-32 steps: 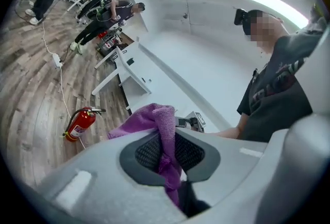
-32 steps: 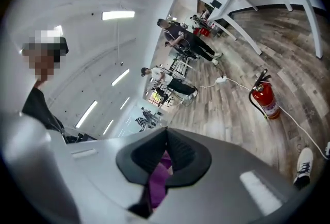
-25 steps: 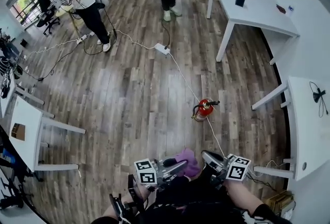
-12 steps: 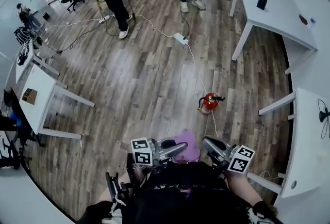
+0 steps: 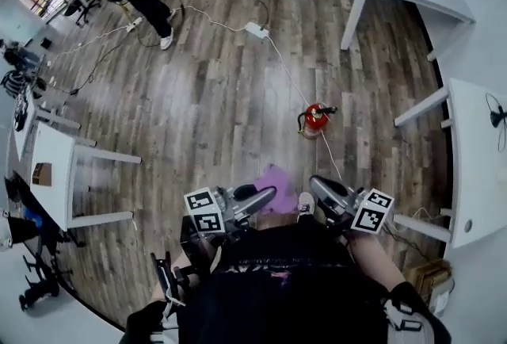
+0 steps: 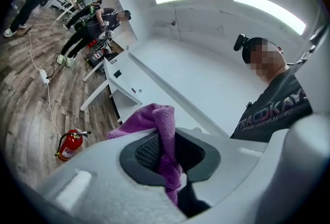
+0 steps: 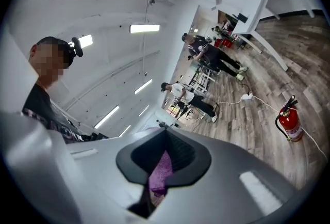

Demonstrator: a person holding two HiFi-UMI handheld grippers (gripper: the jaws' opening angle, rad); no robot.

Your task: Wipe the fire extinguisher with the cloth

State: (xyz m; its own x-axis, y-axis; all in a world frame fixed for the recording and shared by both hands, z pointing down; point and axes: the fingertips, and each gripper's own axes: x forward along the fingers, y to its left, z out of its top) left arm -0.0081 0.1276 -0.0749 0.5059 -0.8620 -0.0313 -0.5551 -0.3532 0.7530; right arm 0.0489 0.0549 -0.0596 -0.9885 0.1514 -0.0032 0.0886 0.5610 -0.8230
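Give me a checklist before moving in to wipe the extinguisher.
1. Cloth in left gripper: ok, pinched between its jaws.
2. Right gripper on cloth too: ok, a purple strip sits between its shut jaws.
3. Extinguisher upright: ok.
4. Cloth at extinguisher: not ok, well apart.
5. Path clear: not ok, a white cable runs past the extinguisher.
6. Where it is dirty: cannot tell.

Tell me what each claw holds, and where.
The left claw pinches the purple cloth by a bunched fold. Purple shows between the right claw's jaws too; grip unclear.
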